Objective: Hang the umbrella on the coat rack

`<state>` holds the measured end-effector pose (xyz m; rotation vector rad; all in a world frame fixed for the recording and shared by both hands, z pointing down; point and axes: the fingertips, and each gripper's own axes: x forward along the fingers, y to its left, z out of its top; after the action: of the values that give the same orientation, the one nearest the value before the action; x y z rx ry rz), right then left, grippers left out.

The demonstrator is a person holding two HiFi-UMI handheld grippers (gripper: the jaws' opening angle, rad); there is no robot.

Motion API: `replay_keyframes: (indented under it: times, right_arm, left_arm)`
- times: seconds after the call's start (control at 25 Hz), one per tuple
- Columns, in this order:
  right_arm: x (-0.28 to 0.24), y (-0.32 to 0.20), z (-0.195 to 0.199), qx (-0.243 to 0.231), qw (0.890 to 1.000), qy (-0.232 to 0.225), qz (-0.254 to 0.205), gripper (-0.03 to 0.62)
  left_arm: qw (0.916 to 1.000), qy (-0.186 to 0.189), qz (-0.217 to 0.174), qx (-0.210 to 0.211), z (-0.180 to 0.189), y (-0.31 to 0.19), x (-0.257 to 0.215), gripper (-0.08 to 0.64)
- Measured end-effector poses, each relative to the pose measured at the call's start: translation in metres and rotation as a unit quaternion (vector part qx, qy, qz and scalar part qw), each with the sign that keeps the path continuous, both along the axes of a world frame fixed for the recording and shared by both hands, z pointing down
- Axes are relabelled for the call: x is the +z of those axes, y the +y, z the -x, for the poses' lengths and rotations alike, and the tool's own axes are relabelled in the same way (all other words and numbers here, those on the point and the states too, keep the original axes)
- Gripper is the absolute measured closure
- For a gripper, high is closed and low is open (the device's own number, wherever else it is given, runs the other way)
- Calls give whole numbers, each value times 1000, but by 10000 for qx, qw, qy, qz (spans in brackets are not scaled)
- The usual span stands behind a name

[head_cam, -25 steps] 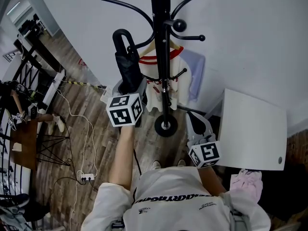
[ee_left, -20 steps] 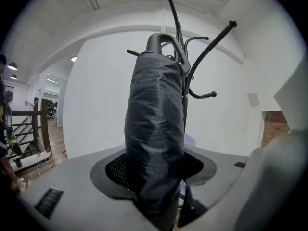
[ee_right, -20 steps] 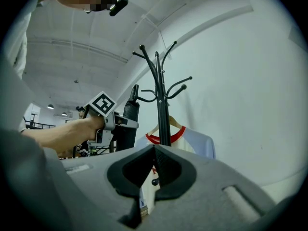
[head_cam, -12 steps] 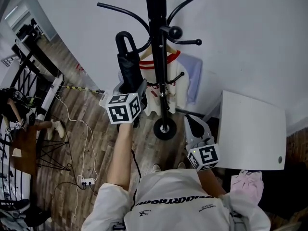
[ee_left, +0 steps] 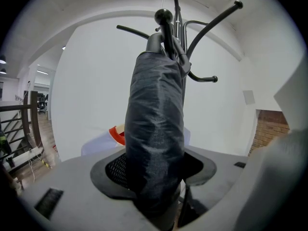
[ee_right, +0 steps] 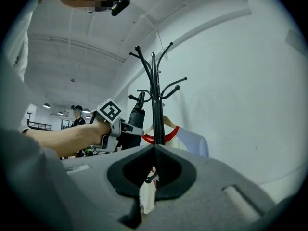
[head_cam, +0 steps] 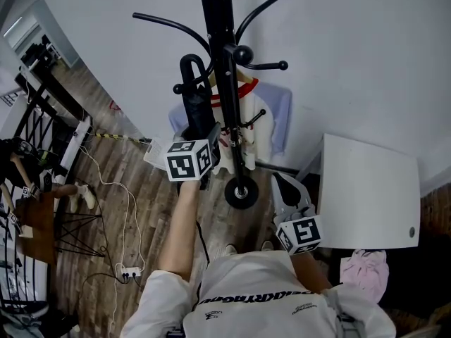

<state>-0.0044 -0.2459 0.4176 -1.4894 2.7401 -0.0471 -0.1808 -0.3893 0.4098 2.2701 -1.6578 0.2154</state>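
Note:
A black folded umbrella with a curved handle stands upright between the jaws of my left gripper, which is shut on its lower body. In the left gripper view the umbrella fills the middle, and its handle top sits against a knobbed hook of the black coat rack. I cannot tell whether the handle rests on that hook. My right gripper hangs low beside the rack's round base, shut and empty; its view faces the rack pole.
A white shirt with a red collar and a pale blue garment hang on the rack. A white cabinet stands at right with pink cloth below it. Cables and a power strip lie on the wood floor at left.
My left gripper has carried the umbrella right and slightly down, closer to the rack pole, so the handle now overlaps a lower hook. The right gripper has barely moved.

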Motion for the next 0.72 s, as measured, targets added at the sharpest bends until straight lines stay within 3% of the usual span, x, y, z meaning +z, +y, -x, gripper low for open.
replay_keyframes:
  times: [0.72]
  right_arm:
    - [7,-2,-19,131,9999,-33,79,592]
  left_arm:
    - [9993,-2,325,186,-25,-13,40,302]
